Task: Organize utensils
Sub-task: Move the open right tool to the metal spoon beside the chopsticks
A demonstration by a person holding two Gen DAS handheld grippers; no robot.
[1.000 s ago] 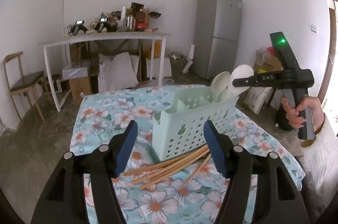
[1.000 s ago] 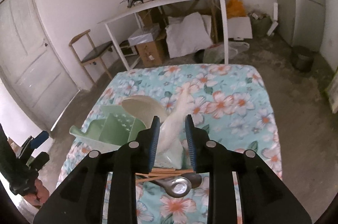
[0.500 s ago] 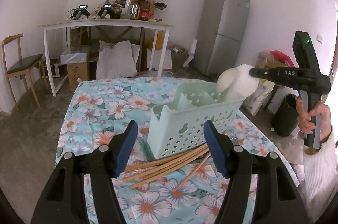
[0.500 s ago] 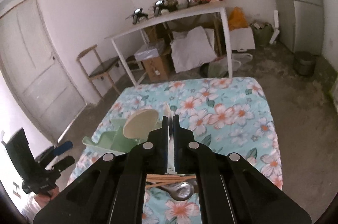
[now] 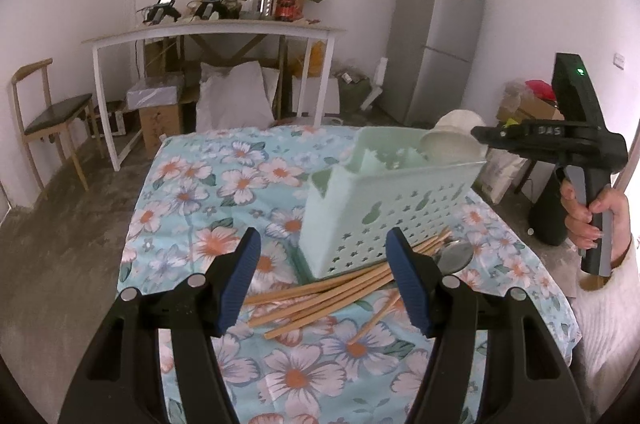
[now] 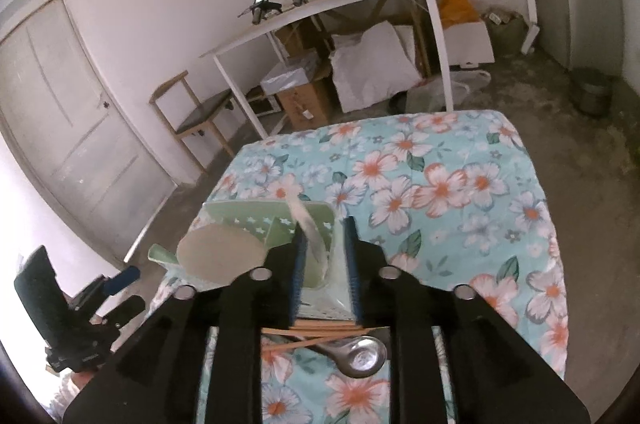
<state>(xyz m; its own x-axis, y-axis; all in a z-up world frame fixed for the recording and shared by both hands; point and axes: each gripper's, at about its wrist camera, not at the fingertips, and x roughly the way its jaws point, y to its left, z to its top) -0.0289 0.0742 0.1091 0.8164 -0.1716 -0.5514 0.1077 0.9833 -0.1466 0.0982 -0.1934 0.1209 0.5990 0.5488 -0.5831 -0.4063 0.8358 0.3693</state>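
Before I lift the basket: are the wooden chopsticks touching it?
Touching. In the left wrist view the chopsticks lie against the bottom edge of the green basket, no cloth visible between.

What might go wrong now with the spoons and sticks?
The right tongs have just been opening with the white spoon between them; it leans in the basket and might tip over the rim. The chopsticks lie in a loose crossed pile against the basket, so the open left tongs may grab several or nudge the basket. The metal spoon lies among them and could get dragged.
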